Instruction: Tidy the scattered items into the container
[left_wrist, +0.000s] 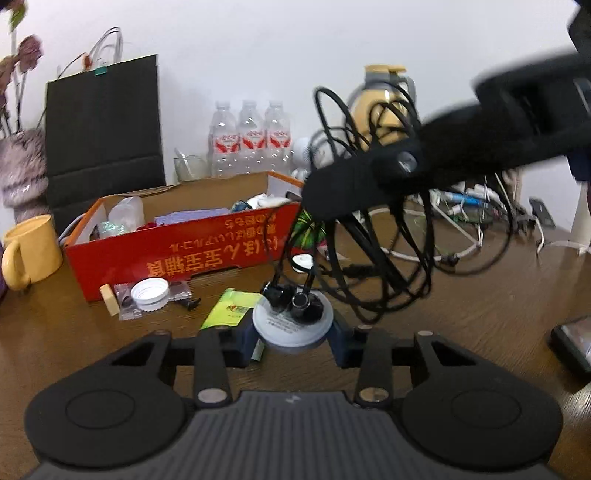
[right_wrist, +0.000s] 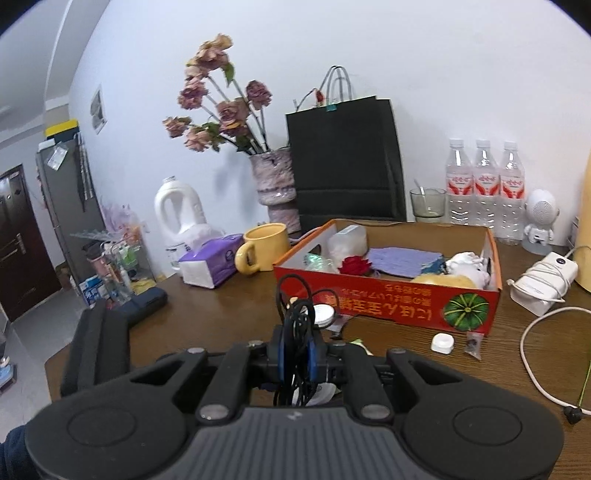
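Observation:
The red cardboard box (left_wrist: 177, 254) sits on the wooden table, also in the right wrist view (right_wrist: 388, 302), with several items inside. My left gripper (left_wrist: 293, 336) is shut on a round grey-white container (left_wrist: 291, 326). My right gripper (right_wrist: 297, 354) is shut on a bundle of black earphone cable (right_wrist: 295, 321); in the left wrist view the cable (left_wrist: 373, 236) hangs from it above the table, earbuds (left_wrist: 291, 301) dangling over the round container. A white bottle cap (left_wrist: 149, 293), small plastic bag (left_wrist: 125, 301) and green packet (left_wrist: 231, 308) lie before the box.
A yellow mug (right_wrist: 264, 251), tissue pack (right_wrist: 210, 262), vase of flowers (right_wrist: 275, 184), black paper bag (right_wrist: 343, 162), water bottles (right_wrist: 484, 181) and a glass (right_wrist: 426, 203) stand behind the box. White cables and a charger (right_wrist: 543, 280) lie right. A phone (left_wrist: 574, 339) lies at right.

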